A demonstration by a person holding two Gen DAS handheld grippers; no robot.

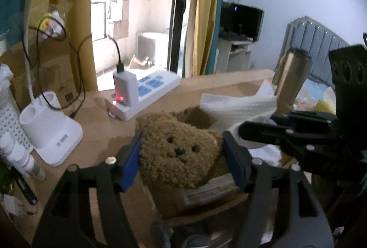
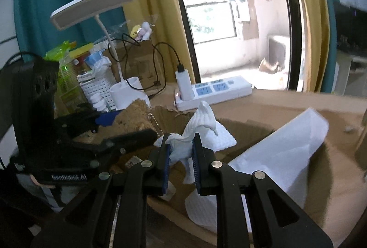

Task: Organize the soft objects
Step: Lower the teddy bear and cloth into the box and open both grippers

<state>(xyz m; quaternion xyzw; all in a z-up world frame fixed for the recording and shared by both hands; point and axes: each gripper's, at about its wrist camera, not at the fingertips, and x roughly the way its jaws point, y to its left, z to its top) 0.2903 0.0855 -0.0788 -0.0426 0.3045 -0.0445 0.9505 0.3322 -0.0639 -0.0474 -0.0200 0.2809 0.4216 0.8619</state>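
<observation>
My left gripper [image 1: 182, 153] is shut on a brown plush bear [image 1: 176, 147] and holds it face-up over an open cardboard box [image 1: 197, 118]. The bear also shows in the right wrist view [image 2: 135, 114], beside the left gripper's body. My right gripper [image 2: 181, 156] is shut on a crumpled white cloth [image 2: 201, 131] and holds it above the same box [image 2: 243, 126]. A larger white cloth [image 2: 282, 156] drapes over the box's right side; it also shows in the left wrist view [image 1: 238, 105]. The right gripper reaches in from the right in the left wrist view [image 1: 259, 131].
A white power strip [image 1: 146, 91] with a charger plugged in lies on the wooden desk [image 1: 98, 124] behind the box. A white desk lamp [image 2: 96, 4] with its base [image 1: 50, 133] stands at left, next to a white basket [image 2: 98, 87], small bottles and cables. A metal cylinder [image 1: 291, 75] stands at right.
</observation>
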